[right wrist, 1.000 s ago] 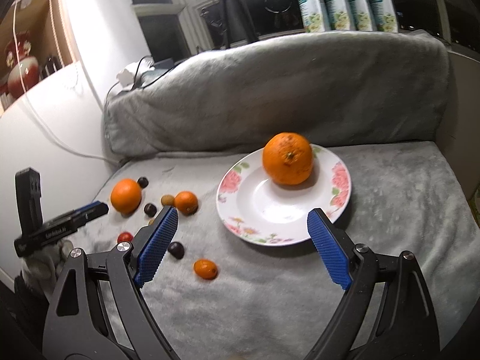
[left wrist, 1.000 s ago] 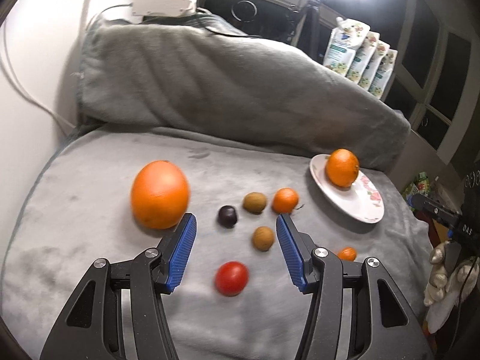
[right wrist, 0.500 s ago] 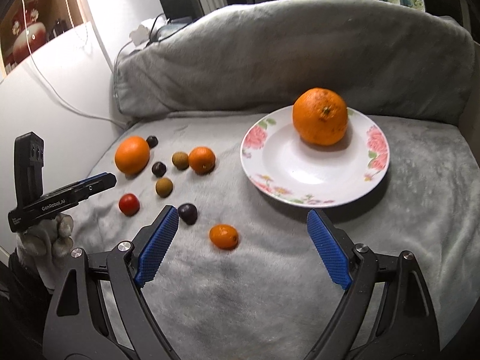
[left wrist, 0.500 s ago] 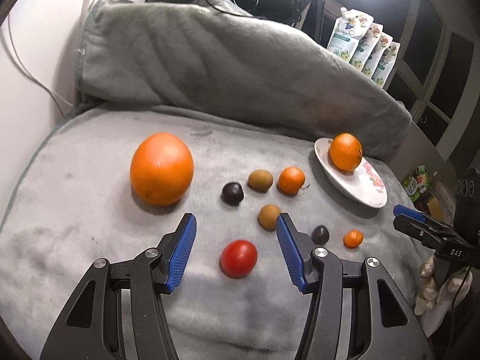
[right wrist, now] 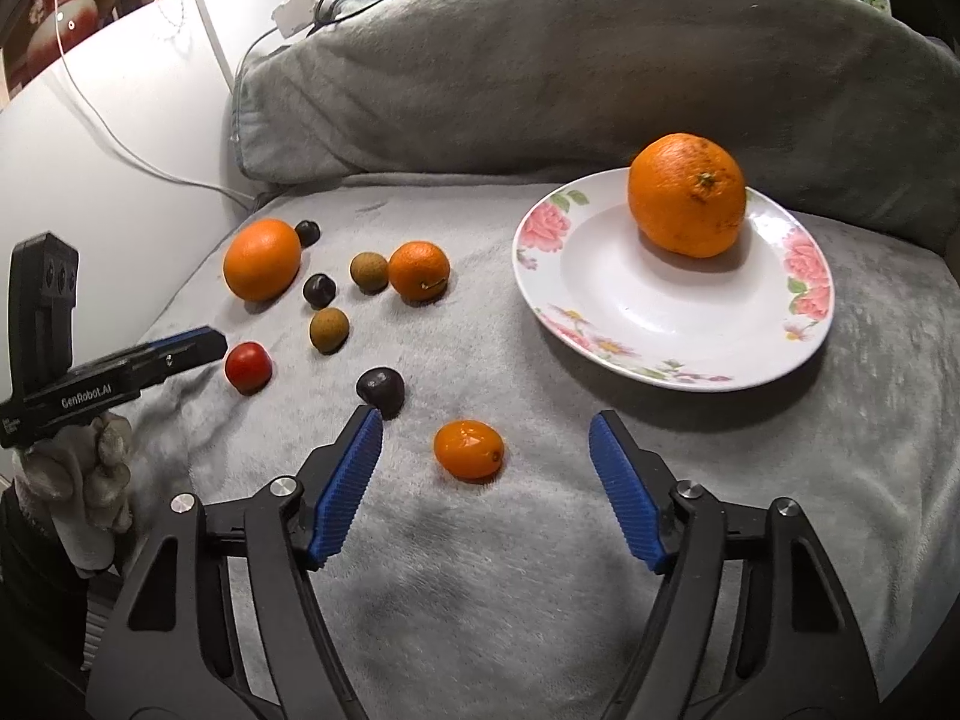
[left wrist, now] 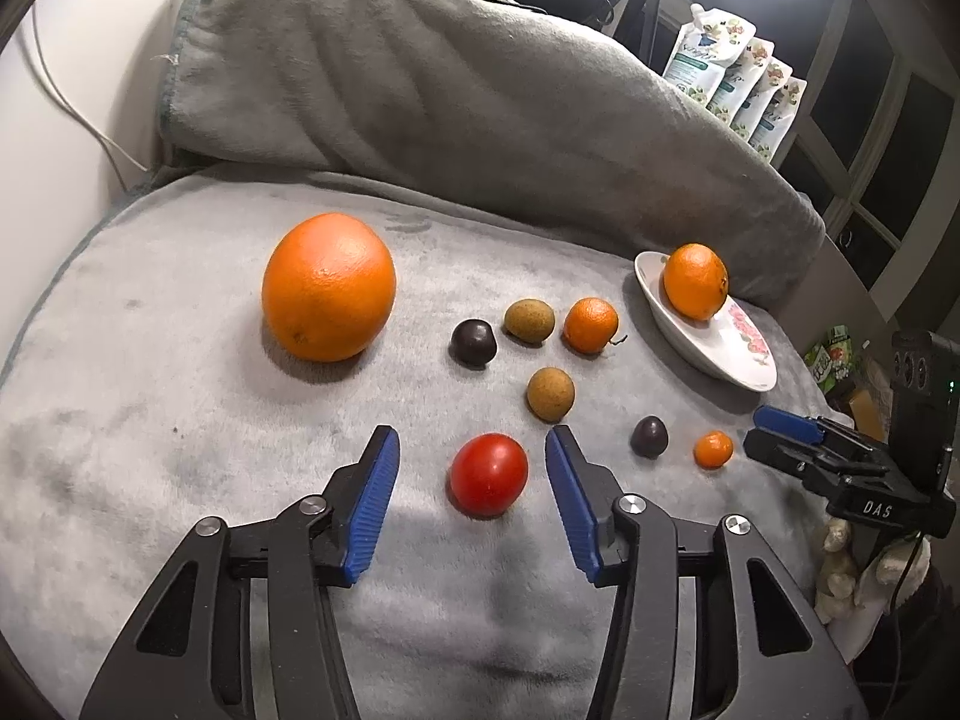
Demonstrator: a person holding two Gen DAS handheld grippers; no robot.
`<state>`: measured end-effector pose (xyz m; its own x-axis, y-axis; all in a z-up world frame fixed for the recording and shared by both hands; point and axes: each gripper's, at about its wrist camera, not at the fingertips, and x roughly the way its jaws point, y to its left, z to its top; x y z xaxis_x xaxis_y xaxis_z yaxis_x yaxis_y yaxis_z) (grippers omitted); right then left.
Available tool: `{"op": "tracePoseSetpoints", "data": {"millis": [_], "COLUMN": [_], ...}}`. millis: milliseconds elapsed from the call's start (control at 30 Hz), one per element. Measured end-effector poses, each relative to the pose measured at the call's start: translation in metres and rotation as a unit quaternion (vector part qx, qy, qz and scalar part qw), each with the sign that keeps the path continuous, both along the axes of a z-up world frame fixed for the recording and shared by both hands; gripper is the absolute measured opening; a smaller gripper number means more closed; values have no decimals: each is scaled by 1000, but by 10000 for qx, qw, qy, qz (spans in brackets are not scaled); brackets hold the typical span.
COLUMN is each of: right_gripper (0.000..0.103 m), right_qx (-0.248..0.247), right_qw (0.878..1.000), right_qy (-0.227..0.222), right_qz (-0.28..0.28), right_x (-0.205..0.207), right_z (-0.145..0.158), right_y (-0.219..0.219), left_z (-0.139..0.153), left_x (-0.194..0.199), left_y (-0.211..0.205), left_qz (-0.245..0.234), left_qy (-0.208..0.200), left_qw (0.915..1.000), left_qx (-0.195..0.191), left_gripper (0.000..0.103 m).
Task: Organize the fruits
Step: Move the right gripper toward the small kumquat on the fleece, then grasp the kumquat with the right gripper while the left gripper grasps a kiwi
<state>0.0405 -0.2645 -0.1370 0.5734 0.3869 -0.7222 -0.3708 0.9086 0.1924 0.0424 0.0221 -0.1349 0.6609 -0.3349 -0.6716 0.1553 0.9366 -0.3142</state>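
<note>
left gripper closing round tomato | right gripper closing round kumquat

Small orange fruit btwn closing R gripper jaws, untouched

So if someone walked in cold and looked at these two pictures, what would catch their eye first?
Probably the big orange at the far left of the grey blanket, and a second orange sitting alone on the flowered plate at the right. Next, the small fruits scattered between them: the left tool is closing around a red tomato and the right tool around a small kumquat, neither gripped yet.
</note>
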Motion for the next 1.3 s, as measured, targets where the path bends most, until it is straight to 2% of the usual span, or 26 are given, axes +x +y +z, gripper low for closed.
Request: {"op": "tracePoseSetpoints", "data": {"millis": [133,300,500,667,1000,1300], "right_gripper": [72,70,64,63,57,46], "right_qx": [-80,-96,-178,-215,-322,-360], "right_qw": [9999,9999,9996,9994,9988,9983], "right_qy": [55,102,132,154,205,326], "right_qz": [41,66,152,204,305,330], "right_x": [2,4,5,6,9,11], "right_z": [-5,-8,-9,-10,-14,-20], "right_y": [4,5,11,13,20,23], "left_z": [1,5,2,-2,-13,-15], "left_x": [8,16,31,38,48,52], "left_y": [-4,-19,-43,-57,-69,-70], "left_qz": [-99,-375,-670,-809,-866,-906], "left_qy": [-14,-52,15,88,248,276], "left_qw": [9999,9992,9969,9945,9912,9897], "left_qx": [23,116,403,653,973,1078], "left_gripper": [39,39,39,39,36,26]}}
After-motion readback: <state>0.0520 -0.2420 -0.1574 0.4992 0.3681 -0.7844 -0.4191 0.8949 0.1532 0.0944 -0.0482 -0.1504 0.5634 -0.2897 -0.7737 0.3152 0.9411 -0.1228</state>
